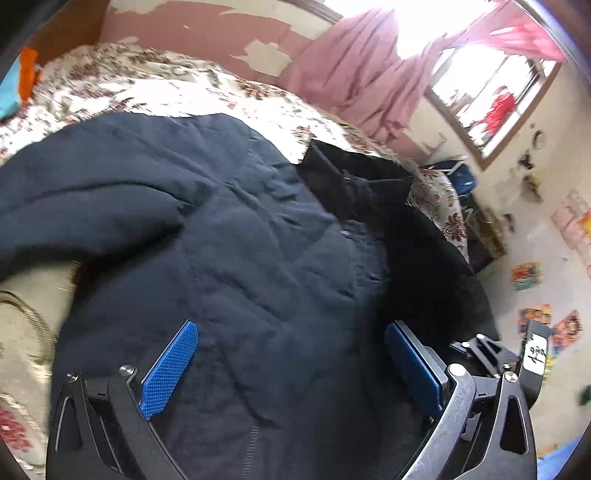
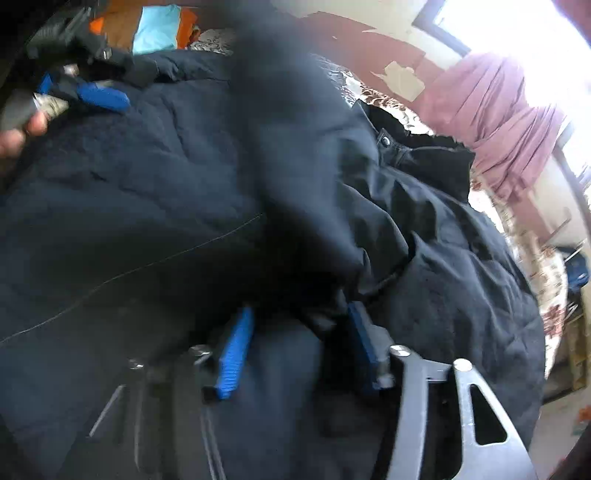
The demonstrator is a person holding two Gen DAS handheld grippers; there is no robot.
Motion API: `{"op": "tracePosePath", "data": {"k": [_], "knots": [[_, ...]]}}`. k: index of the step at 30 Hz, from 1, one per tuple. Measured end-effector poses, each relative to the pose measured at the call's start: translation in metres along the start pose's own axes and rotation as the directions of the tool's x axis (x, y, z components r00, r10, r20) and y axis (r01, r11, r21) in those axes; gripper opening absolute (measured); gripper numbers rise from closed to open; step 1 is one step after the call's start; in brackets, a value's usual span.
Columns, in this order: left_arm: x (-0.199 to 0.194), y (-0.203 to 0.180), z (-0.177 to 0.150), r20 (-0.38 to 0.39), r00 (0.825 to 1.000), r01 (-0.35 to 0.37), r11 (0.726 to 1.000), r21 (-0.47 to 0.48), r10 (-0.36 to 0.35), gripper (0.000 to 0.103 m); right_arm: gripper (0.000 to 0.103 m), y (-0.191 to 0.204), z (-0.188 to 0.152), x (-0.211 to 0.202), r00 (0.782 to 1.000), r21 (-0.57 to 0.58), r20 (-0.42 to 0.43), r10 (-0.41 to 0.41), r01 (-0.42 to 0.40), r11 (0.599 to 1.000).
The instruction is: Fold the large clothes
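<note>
A large dark navy padded jacket lies spread over a floral bedspread, its black collar toward the window side. My left gripper hovers just above the jacket body with its blue pads wide apart, holding nothing. In the right wrist view the jacket fills the frame, with a fold of it raised close to the lens. My right gripper has its blue pads on either side of a bunched fold of the jacket, pads still apart. The left gripper shows at the far left there.
Pink curtains and a bright window are beyond the bed. A wall with peeling paint is behind it. Orange and light-blue cloth lies at the bed's far end. Floor with colourful items lies to the right.
</note>
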State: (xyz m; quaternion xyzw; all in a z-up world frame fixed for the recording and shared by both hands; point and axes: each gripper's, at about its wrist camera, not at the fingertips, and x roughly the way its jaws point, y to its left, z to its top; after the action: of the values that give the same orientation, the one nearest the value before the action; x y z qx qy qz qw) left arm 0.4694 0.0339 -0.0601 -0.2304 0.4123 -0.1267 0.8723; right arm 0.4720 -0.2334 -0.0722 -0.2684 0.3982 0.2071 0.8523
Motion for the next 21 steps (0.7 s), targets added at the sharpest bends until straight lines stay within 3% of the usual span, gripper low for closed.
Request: {"op": "tracePosePath", "data": {"k": [7, 12, 15, 16, 20, 21], "knots": [[0.01, 0.005, -0.003, 0.036, 0.995, 0.096, 0.993, -0.062, -0.094, 0.102, 0.055, -0.015, -0.054, -0.069, 0.993, 0.091, 0.087, 0.078, -0.085, 0.992], [0.009, 0.013, -0.009, 0.048, 0.971, 0.239, 0.959, -0.149, -0.235, 0.103, 0.06, -0.051, -0.074, -0.112, 0.979, 0.208, 0.204, 0.018, -0.061, 0.976], [0.022, 0.005, -0.012, -0.023, 0.985, 0.165, 0.977, -0.135, -0.169, 0.102, 0.062, -0.068, -0.09, -0.129, 0.964, 0.336, 0.263, -0.042, -0.051, 0.94], [0.029, -0.004, -0.012, -0.057, 0.992, 0.106, 0.989, -0.104, -0.112, 0.101, 0.062, -0.076, -0.094, -0.132, 0.961, 0.377, 0.272, -0.059, -0.05, 0.925], [0.049, -0.023, -0.011, -0.121, 0.993, -0.007, 0.997, -0.077, -0.002, 0.1, 0.062, -0.096, -0.106, -0.142, 0.951, 0.485, 0.297, -0.09, -0.069, 0.871], [0.054, -0.026, -0.01, -0.13, 0.991, -0.034, 0.996, -0.077, 0.023, 0.093, 0.062, -0.1, -0.113, -0.145, 0.95, 0.511, 0.298, -0.098, -0.072, 0.857]]}}
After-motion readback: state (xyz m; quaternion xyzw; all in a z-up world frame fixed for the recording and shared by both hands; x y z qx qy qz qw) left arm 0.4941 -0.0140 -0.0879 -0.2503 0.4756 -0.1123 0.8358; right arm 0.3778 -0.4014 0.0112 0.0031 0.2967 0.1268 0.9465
